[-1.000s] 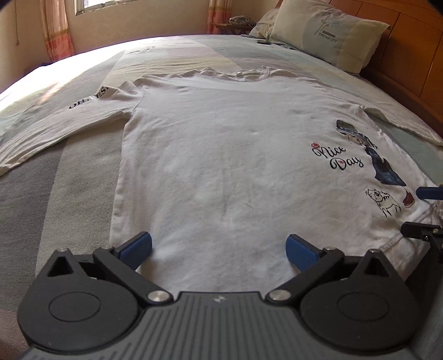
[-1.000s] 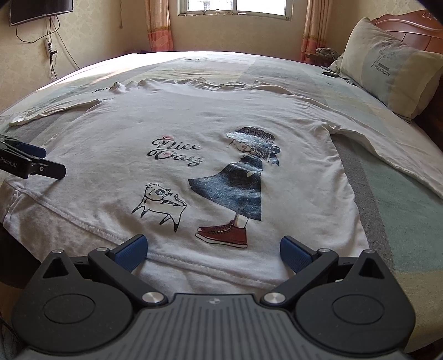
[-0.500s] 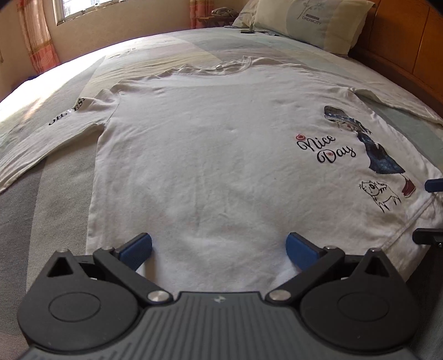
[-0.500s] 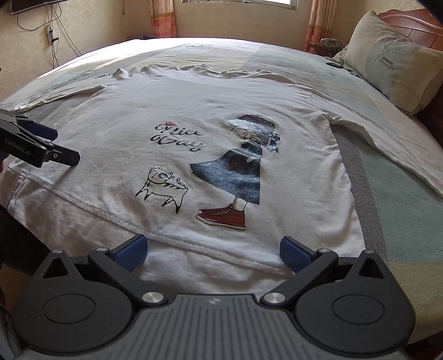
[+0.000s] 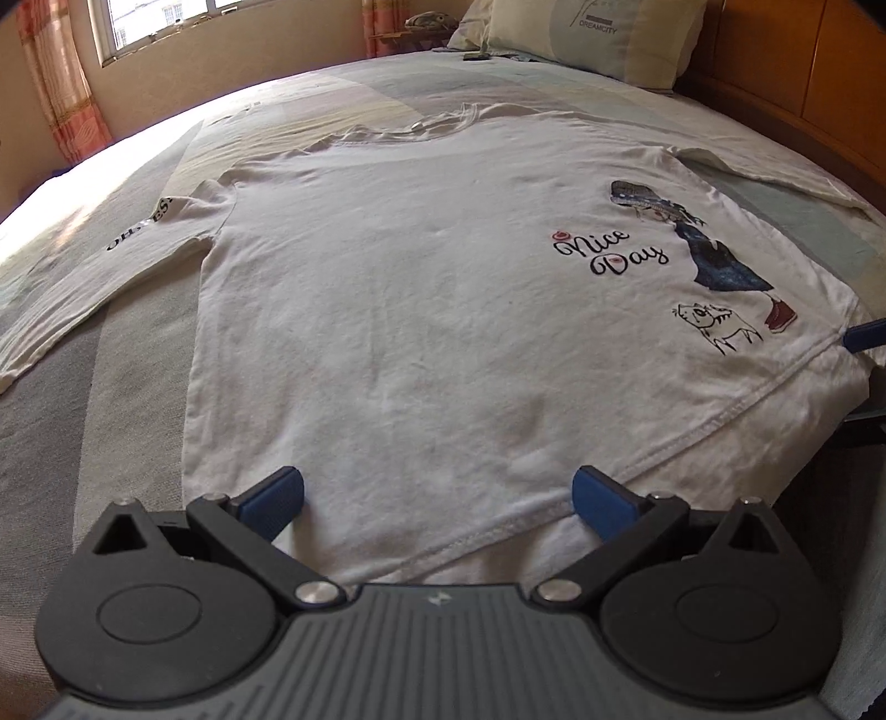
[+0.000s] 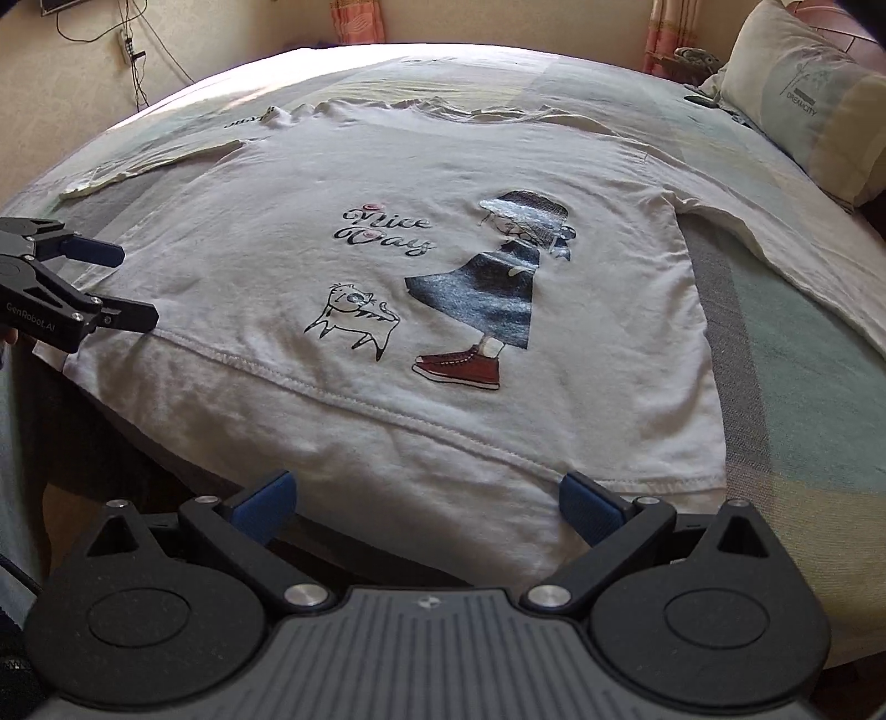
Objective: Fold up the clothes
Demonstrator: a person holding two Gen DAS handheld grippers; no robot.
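Note:
A white long-sleeved shirt point(image 5: 421, 288) with a "Nice Day" print, a girl and a cat lies flat, face up, on the bed, sleeves spread to both sides. Its hem point(image 6: 443, 426) hangs over the near bed edge. My left gripper point(image 5: 437, 501) stands open over the hem at the shirt's left part, nothing between its fingers. My right gripper point(image 6: 423, 501) is open too, just above the hem below the red shoe print. In the right wrist view the left gripper point(image 6: 135, 282) shows at the far left, open over the hem's corner.
The bed point(image 5: 111, 421) has a striped grey, green and cream cover. A pillow point(image 5: 603, 33) leans on the wooden headboard point(image 5: 803, 94) at the back right. A small dark object point(image 5: 475, 55) lies by the pillow. Window and curtains stand behind the bed.
Both grippers have tilted down and drawn back toward the near bed edge, so the hem now shows between their fingers. The shirt has not moved.

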